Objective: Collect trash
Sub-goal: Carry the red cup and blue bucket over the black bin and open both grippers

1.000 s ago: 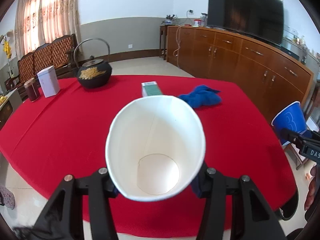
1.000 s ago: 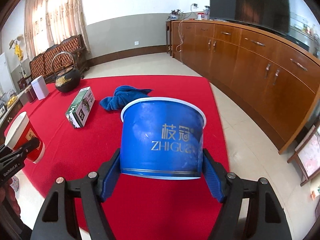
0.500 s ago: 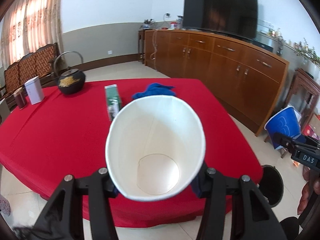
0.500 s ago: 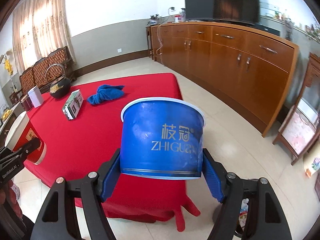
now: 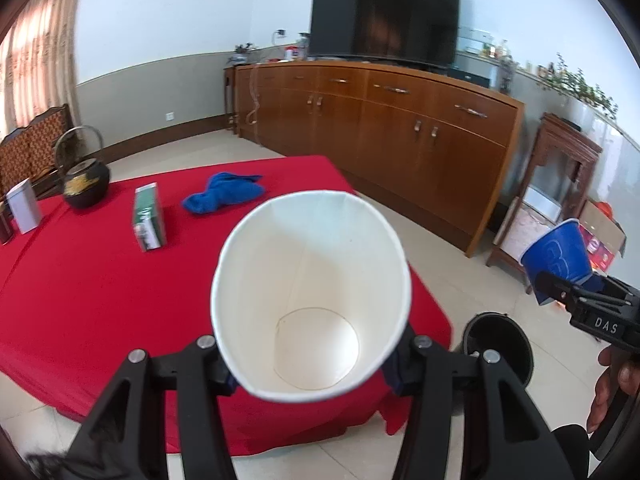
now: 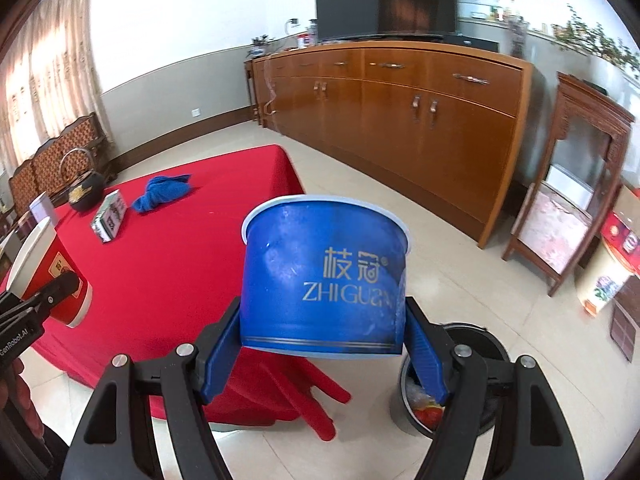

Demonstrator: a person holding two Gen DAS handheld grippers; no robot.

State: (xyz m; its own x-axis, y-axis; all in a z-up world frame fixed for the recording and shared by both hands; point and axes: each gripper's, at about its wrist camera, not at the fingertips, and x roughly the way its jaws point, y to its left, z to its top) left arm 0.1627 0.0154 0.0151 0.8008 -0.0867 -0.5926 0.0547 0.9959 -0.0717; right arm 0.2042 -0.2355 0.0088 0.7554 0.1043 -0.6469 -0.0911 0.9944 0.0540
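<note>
Change: over the last second both views have swung right, off the table; the black bin [image 6: 452,376] on the floor, absent from the earliest frames, now sits low right in both.
Left gripper [image 5: 312,364]: closed on the paper cup [image 5: 312,296], red outside and white inside, mouth facing away; its wall is pinched out of round.
Right gripper [image 6: 324,356]: clamped across the lower wall of the blue paper bowl [image 6: 324,284], rim tilted up and away.
Where the trash is: both held in the air at the near right corner of the red table [image 5: 80,300]; the bowl is just left of and above the bin's mouth, the cup further left over the table edge.
Handling: both look light, thin and easily crushed, probably empty; a light squeeze low on the wall, where the base stiffens it, seems safest. The cup's oval mouth suggests the grip is already firm.
Bin: open, with some rubbish inside; half hidden behind the right finger.
Around: green carton [image 5: 149,218], blue cloth [image 5: 224,198], black kettle [image 5: 86,178] and white tin [image 5: 23,210] lie far left on the table; a long wooden sideboard [image 6: 400,120] runs along the far wall.
In the way: the hanging tablecloth corner beside the bin; otherwise the drop looks open.
</note>
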